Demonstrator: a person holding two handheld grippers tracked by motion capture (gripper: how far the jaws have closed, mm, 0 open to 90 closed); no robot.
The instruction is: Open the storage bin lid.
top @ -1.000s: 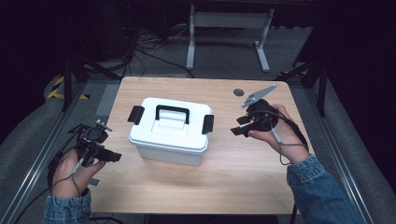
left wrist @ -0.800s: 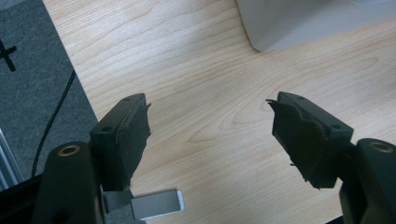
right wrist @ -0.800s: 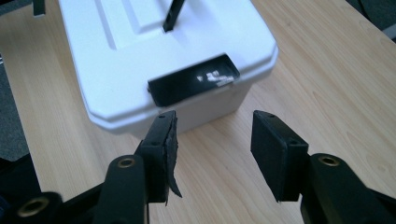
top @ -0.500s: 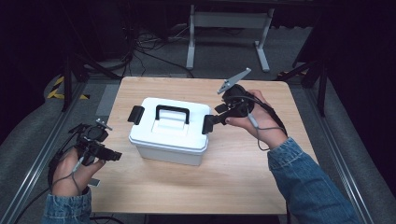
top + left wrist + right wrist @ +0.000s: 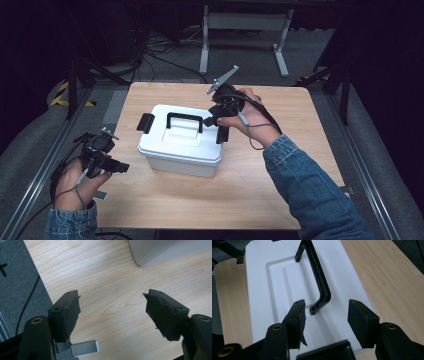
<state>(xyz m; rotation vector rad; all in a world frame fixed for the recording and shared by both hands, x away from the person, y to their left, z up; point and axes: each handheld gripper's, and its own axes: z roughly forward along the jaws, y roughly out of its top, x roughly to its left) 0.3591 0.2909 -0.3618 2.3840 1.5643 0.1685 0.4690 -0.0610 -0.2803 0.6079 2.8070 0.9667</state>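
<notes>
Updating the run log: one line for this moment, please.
right gripper: open, over box by handle | left gripper: open, nothing held | lid: on

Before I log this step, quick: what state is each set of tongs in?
Left tongs: open, holding nothing, over the table.
Right tongs: open, just been opening, empty, above the white box.

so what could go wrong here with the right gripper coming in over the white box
1. The right gripper has just been opening, nothing between its jaws, above the white plastic box; one pad sits close to the upright black carry handle, so it might knock the handle instead of straddling it.
2. The black side latch lies right beneath the jaws and could get bumped.
3. The left gripper is open and apart from the box, so a push may slide it across the wooden table.
</notes>
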